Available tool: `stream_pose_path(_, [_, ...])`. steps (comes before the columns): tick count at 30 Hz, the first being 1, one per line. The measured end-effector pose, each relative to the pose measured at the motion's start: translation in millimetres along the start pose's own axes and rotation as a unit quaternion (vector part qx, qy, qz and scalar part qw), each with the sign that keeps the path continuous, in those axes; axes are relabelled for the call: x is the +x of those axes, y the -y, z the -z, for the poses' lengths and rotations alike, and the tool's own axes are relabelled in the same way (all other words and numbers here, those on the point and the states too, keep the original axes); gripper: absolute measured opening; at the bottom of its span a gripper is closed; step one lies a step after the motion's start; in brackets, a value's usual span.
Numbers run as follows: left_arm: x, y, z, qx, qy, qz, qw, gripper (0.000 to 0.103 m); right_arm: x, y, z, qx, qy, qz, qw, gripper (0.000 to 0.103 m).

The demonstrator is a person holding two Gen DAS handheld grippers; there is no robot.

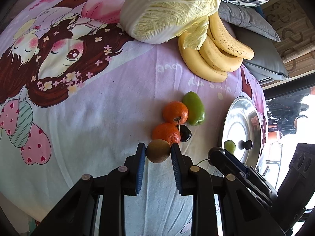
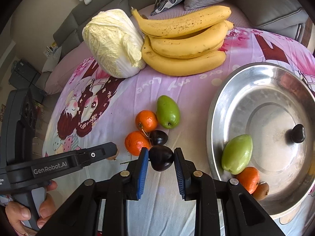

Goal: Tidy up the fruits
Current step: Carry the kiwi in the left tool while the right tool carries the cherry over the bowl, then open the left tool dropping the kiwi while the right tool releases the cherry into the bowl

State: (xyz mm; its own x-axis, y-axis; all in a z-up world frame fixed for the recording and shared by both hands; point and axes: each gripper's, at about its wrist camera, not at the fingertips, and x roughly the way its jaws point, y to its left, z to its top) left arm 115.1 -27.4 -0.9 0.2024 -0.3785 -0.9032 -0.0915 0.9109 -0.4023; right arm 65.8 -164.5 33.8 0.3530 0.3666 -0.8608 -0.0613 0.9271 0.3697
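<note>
My left gripper (image 1: 158, 151) is shut on a brown kiwi (image 1: 158, 151) just above the cloth. My right gripper (image 2: 161, 158) is shut on a dark plum (image 2: 161, 158). Beyond them lie two tangerines (image 2: 146, 121) (image 2: 136, 142), another dark plum (image 2: 159, 137) and a green mango (image 2: 168, 111). To the right, the steel bowl (image 2: 232, 90) holds a green mango (image 2: 237, 154), a tangerine (image 2: 248, 179), a kiwi (image 2: 261, 191) and a dark plum (image 2: 297, 133).
A napa cabbage (image 2: 114, 43) and a bunch of bananas (image 2: 185, 41) lie at the far side of the pink cartoon cloth (image 2: 122, 94). Grey cushions (image 2: 271, 9) stand behind them. The bowl sits near the cloth's right edge.
</note>
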Motion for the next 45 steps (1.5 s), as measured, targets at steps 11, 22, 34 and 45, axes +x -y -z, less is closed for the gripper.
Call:
stream_pose_path(11, [5.5,63.6,-7.0,0.061,-0.007,-0.006,0.9981,0.027,-29.6,48.5,-11.8,0.051,0.035,0.018,0.998,0.029])
stream_pose_path(22, [26.0,121.5,-17.6,0.101,-0.024,-0.004,0.9946,0.027,-38.9,109.8,-14.4,0.124,0.038,0.06,0.99,0.028])
stream_pose_path(34, [70.4,176.6,-22.1,0.141,-0.057,-0.021,0.9882,0.028,-33.5,139.3,-8.7,0.159,0.019,0.087,0.983,0.029])
stream_pose_path(45, [87.8,178.2,-20.4,0.127,-0.075,-0.034,0.9885,0.028,-28.6,147.5,-6.2,0.166,0.003,0.101,0.981,0.029])
